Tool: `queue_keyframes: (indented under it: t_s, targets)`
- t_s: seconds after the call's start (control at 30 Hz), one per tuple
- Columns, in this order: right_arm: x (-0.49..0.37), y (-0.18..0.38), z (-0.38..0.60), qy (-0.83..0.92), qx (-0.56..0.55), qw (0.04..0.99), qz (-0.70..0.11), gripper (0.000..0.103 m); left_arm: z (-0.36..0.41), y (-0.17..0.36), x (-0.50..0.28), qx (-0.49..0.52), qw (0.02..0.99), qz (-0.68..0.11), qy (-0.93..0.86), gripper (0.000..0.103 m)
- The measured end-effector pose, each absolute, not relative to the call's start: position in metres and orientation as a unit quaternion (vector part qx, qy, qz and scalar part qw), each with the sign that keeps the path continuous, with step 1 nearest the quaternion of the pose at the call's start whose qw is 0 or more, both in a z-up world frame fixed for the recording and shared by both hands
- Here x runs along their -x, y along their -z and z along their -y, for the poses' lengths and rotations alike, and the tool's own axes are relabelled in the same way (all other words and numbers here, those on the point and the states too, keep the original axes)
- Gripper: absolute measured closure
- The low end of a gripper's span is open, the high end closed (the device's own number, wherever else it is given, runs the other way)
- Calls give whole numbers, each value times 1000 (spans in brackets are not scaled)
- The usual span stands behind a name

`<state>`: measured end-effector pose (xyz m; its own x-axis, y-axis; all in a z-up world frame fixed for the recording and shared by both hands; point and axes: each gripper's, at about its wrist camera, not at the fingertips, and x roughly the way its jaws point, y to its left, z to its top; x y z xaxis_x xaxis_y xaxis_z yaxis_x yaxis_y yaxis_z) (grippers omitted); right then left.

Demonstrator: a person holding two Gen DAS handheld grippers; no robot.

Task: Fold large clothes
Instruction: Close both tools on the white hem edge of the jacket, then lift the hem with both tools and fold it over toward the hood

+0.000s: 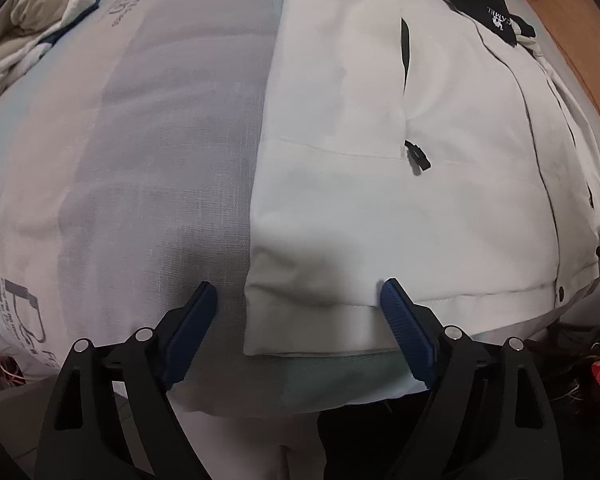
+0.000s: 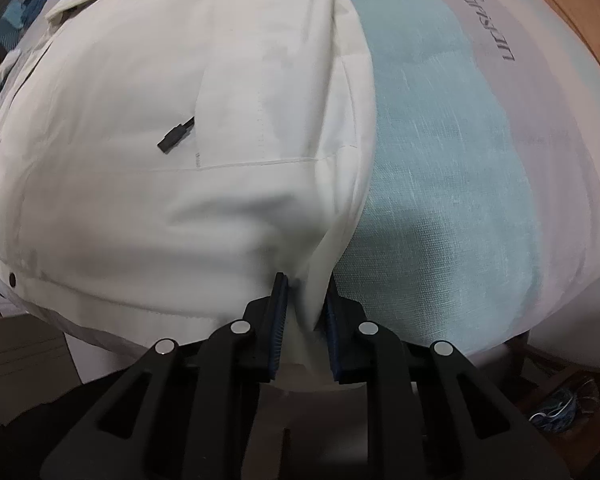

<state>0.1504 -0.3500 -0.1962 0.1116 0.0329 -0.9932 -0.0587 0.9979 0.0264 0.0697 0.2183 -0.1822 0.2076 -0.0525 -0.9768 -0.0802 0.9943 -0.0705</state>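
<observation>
White jacket (image 1: 400, 152) lay flat on bed (image 1: 148, 168). My right gripper (image 2: 304, 312) pinched its hem corner; left gripper (image 1: 298, 304) gaped wide over other corner, nothing held. Risk: thin pinch slips w/ lift, fold skews.

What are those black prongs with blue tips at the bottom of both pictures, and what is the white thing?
No robot here: a person holds a two-fingered tool in each hand, and each tool carries a camera looking along its fingers. One picture is from the left tool, the other from the right tool. Both look down at a white jacket lying on a striped bedcover. The left tool stands open over the jacket's lower corner, gripping nothing yet. The right tool is pinched on the jacket's edge at its hem. Other clothes lie heaped at the far left of the left view.
</observation>
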Motion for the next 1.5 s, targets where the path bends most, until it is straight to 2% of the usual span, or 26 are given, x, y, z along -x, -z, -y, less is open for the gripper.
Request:
queue_keyframes:
  t_s: [0.13, 0.17, 0.2, 0.27, 0.33, 0.4, 0.5, 0.57, 0.6, 0.73, 0.8, 0.87, 0.9, 0.93, 0.97, 1.07, 1.23, 1.4, 1.43, 1.5]
  targets:
    - [-152, 199, 362, -32, 2, 747, -664, 83, -218, 186, -77, 61, 774, -630, 2, 25]
    - [-151, 199, 362, -33, -1, 747, -664, 83, -218, 185, -80, 68, 775, -628, 8, 35]
    - [-152, 198, 364, -33, -4, 747, -664, 82, -219, 184, -81, 70, 775, -628, 8, 39]
    - [-152, 196, 371, -32, -9, 747, -664, 80, -222, 183, -83, 72, 776, -627, 3, 56]
    - [-149, 195, 374, -32, -13, 747, -664, 79, -228, 182, -82, 72, 776, -627, -3, 66]
    - [-148, 195, 378, -34, -15, 748, -663, 77, -233, 183, -79, 71, 773, -630, -3, 65]
    - [-145, 196, 386, -35, -21, 748, -663, 75, -226, 189, -75, 42, 769, -638, -8, 57]
    - [-146, 198, 390, -36, -18, 748, -663, 72, -222, 190, -77, 28, 765, -643, -23, 41]
    - [-145, 200, 390, -35, -17, 748, -662, 72, -222, 190, -78, 30, 764, -644, -30, 37]
    - [-141, 199, 395, -33, -21, 748, -662, 68, -219, 193, -80, 35, 763, -644, -39, 35]
    - [-141, 199, 397, -34, -22, 749, -662, 67, -218, 193, -81, 41, 764, -643, -34, 41]
    - [-140, 199, 396, -34, -21, 749, -661, 67, -210, 190, -82, 42, 765, -642, -20, 57]
    - [-139, 199, 396, -33, -21, 749, -661, 67, -208, 189, -81, 38, 766, -642, -13, 61]
    - [-139, 198, 396, -33, -19, 750, -661, 67, -197, 189, -82, 33, 766, -641, -7, 76]
    - [-141, 199, 395, -33, -19, 749, -661, 67, -196, 187, -83, 30, 766, -642, -4, 85]
    - [-137, 199, 392, -32, -23, 748, -662, 65, -199, 183, -87, 42, 766, -641, -3, 95]
    - [-136, 197, 392, -33, -27, 746, -665, 58, -193, 178, -88, 17, 768, -640, -2, 98]
    - [-137, 199, 395, -30, -40, 745, -665, 56, -181, 178, -87, 8, 771, -636, -7, 98]
    - [-137, 199, 394, -30, -41, 745, -665, 59, -182, 177, -81, 7, 771, -636, -8, 98]
    - [-136, 196, 396, -29, -46, 743, -667, 74, -178, 177, -81, 3, 770, -638, -9, 99]
